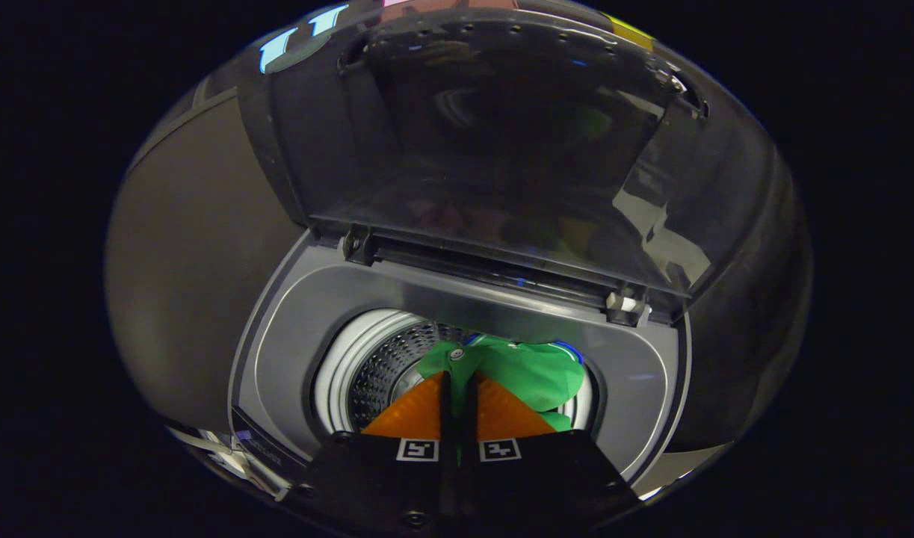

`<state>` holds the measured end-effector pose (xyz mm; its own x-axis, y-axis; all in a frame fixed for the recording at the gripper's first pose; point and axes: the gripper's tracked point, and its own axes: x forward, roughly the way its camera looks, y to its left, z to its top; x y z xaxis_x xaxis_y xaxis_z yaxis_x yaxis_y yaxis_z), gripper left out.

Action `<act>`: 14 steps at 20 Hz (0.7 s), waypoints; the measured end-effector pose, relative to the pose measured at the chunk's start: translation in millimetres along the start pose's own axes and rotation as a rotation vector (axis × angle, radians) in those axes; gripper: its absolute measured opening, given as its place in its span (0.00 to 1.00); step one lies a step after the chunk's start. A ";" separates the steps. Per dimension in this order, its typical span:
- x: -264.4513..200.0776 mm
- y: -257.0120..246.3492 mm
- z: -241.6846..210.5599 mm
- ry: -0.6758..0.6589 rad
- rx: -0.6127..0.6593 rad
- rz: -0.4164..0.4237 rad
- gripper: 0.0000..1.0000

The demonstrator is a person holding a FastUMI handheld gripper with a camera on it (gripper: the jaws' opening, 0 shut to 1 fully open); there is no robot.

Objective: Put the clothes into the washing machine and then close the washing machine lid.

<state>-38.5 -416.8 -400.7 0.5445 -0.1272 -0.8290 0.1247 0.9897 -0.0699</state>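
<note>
A top-loading washing machine [285, 351] lies below me with its dark glass lid [486, 149] standing open and tilted back on its hinges. My gripper [457, 379] hovers over the drum opening, its fingers pressed close together on a green garment [535, 373]. The cloth shows in the thin gap between the fingers and spreads out just ahead of the tips and to their right, over the far side of the opening. Beside the cloth, to the left, I see the perforated steel drum wall [386, 362] and its white rim [337, 373].
A grey plastic surround [651, 388] frames the drum opening. The lid hinges [359, 245] sit at the back edge, with a light-coloured catch [625, 302] at the right one. The machine's control strip [262, 448] runs along the near left corner.
</note>
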 end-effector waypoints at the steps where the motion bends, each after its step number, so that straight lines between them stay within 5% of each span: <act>1: 1.9 1.5 -2.7 0.004 -0.001 -0.002 0.05; 7: 0.1 -3.7 -12.7 0.016 0.036 -0.046 0.05; 9: 2.1 -2.7 -11.7 0.009 0.094 -0.046 0.12; 13: -7.5 -11.6 17.8 -0.095 0.154 -0.096 1.00; 14: -10.8 -11.9 24.0 -0.116 0.157 -0.105 0.98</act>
<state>-26.0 -428.7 -377.6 0.6122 -0.2448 -0.7518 0.3083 0.9495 -0.0581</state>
